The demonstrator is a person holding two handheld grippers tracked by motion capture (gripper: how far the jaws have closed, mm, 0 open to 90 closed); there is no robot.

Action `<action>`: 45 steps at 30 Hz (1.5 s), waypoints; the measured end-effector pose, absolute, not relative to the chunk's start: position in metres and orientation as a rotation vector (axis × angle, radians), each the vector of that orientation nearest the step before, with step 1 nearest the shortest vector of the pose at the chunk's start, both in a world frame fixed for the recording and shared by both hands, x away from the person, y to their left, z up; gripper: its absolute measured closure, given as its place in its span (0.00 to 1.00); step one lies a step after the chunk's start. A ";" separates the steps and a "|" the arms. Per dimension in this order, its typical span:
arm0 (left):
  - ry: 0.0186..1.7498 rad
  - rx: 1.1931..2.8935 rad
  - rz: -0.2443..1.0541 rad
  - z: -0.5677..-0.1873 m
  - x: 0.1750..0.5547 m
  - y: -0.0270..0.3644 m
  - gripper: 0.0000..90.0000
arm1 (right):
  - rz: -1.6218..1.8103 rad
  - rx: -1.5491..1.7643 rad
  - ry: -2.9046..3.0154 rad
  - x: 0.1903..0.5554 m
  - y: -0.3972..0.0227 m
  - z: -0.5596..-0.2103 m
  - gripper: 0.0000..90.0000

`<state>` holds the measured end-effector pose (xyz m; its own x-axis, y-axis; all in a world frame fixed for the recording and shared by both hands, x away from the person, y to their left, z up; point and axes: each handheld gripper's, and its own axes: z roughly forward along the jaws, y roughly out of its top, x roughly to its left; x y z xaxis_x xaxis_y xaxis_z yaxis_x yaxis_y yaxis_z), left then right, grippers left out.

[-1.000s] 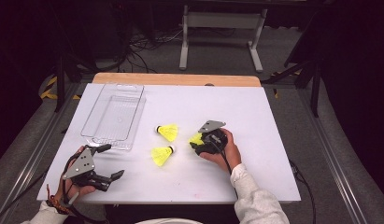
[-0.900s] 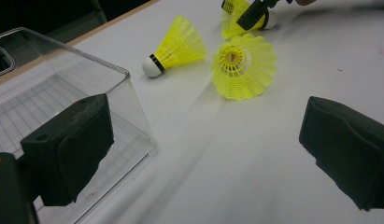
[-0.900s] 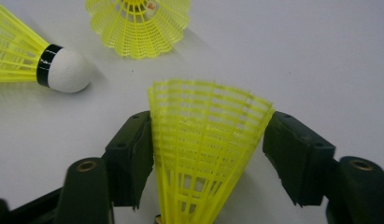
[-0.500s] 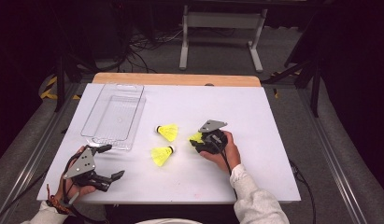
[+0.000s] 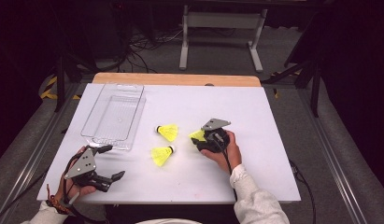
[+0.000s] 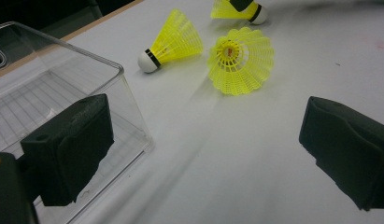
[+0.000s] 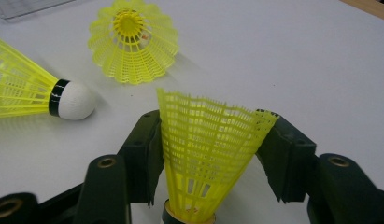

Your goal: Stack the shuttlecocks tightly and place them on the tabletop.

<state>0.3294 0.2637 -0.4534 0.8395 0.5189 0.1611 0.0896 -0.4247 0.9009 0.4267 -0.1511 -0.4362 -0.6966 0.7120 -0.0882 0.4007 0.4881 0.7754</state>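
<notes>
Three yellow shuttlecocks lie on the white table [image 5: 273, 140]. My right gripper [image 5: 200, 138] has one shuttlecock [image 7: 208, 149] between its jaws, cork toward the camera, and both pads touch the mesh skirt. These jaws have just been opening slightly with the skirt still between them. A second shuttlecock [image 5: 168, 132] lies on its side just left of it, and a third [image 5: 161, 155] is nearer the front edge. My left gripper [image 5: 114, 162] rests open at the front left, with nothing between its jaws [image 6: 203, 154]. It faces the two loose shuttlecocks [image 6: 175, 42] [image 6: 241, 60].
A clear plastic tray [image 5: 116, 114] sits at the table's left, and its corner [image 6: 119, 74] stands close to my left gripper's left jaw. A wooden strip [image 5: 175, 79] runs along the far edge. A metal stand [image 5: 217, 28] and cables are on the floor beyond.
</notes>
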 end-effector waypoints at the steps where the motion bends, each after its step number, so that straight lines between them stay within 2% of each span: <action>1: 0.450 1.973 0.515 -0.454 0.329 0.264 0.04 | 1.073 0.929 2.338 0.427 -0.152 -0.436 0.51; 3: 0.448 1.977 0.517 -0.454 0.329 0.263 0.04 | 1.073 0.924 2.335 0.426 -0.152 -0.435 0.53; 13: 0.444 1.987 0.513 -0.454 0.329 0.262 0.04 | 1.114 0.895 2.309 0.425 -0.148 -0.429 0.55; 30: 0.442 1.995 0.510 -0.455 0.330 0.262 0.05 | 1.199 0.930 2.267 0.442 -0.127 -0.425 0.53; 45: 0.440 2.005 0.501 -0.456 0.330 0.260 0.05 | 1.175 0.968 2.270 0.452 -0.122 -0.434 0.51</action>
<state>0.3299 0.2605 -0.4563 0.8491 0.5026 0.1625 0.0968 -0.4505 0.8875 0.4520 -0.1220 -0.4342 -0.6773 0.7347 -0.0378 0.3935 0.4051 0.8253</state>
